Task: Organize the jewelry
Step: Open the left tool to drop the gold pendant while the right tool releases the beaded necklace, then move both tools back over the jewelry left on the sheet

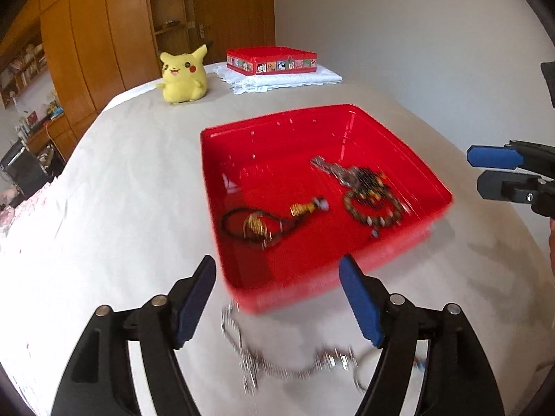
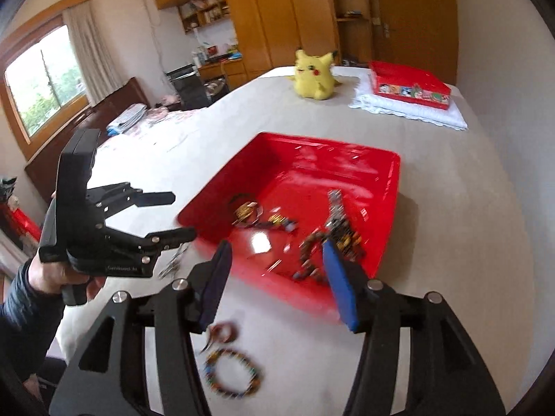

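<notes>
A red tray (image 1: 399,135) (image 2: 388,173) sits on the beige bed cover. It holds a black cord with gold charms (image 1: 256,223) (image 2: 248,211), a silver chain (image 1: 327,168) (image 2: 334,204) and a brown bead bracelet (image 1: 373,208) (image 2: 308,260). A blurred silver chain (image 1: 277,360) lies on the cover in front of the tray, under my open, empty left gripper (image 1: 277,294) (image 2: 173,216). My right gripper (image 2: 277,277) (image 1: 485,170) is open and empty over the tray's near edge. A colourful bead bracelet (image 2: 232,374) and a reddish curved piece (image 2: 222,334) lie below it.
A yellow Pikachu plush (image 1: 184,74) (image 2: 314,74) sits at the far end. A red decorated box (image 1: 272,59) (image 2: 409,85) rests on folded white cloth (image 1: 288,81) (image 2: 409,111). Wooden wardrobes stand behind; a window is at the left in the right wrist view.
</notes>
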A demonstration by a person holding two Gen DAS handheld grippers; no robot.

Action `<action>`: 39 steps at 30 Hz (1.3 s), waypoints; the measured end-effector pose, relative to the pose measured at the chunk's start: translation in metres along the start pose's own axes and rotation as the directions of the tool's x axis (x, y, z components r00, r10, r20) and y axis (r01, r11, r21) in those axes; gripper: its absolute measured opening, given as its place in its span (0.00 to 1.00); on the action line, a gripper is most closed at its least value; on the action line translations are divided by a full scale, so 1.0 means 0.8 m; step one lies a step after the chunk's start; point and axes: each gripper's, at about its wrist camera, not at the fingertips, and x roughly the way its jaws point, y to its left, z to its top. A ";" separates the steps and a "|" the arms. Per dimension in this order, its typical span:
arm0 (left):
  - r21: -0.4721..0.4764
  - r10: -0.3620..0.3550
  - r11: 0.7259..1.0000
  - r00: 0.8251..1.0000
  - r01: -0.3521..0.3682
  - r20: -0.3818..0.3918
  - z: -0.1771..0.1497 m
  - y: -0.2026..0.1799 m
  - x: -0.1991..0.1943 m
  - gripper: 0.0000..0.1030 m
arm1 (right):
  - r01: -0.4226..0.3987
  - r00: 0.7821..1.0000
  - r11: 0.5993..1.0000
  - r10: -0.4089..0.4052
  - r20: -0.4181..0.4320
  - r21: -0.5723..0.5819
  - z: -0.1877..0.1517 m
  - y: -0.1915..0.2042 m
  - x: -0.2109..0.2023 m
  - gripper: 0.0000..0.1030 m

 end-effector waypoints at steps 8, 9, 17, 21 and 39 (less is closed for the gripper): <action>-0.045 0.006 0.999 1.000 -0.006 0.003 -0.082 -0.029 -0.051 0.73 | -0.047 0.998 0.999 0.046 -0.041 -0.019 -0.065 0.048 -0.022 0.61; -0.047 0.014 0.999 1.000 -0.014 0.003 -0.092 -0.034 -0.056 0.73 | -0.052 0.997 0.998 0.050 -0.057 -0.022 -0.075 0.053 -0.021 0.61; -0.048 0.007 0.999 1.000 -0.007 0.002 -0.135 -0.067 -0.073 0.73 | -0.071 0.991 0.997 0.070 -0.116 -0.011 -0.130 0.080 -0.012 0.62; -0.052 -0.008 0.999 1.000 0.007 -0.005 -0.146 -0.079 -0.074 0.73 | -0.072 0.991 0.997 0.072 -0.112 0.007 -0.146 0.082 -0.013 0.65; -0.104 -0.040 0.994 0.999 0.036 -0.037 -0.164 -0.076 -0.058 0.74 | -0.040 0.990 0.999 0.039 -0.134 -0.003 -0.163 0.076 0.005 0.68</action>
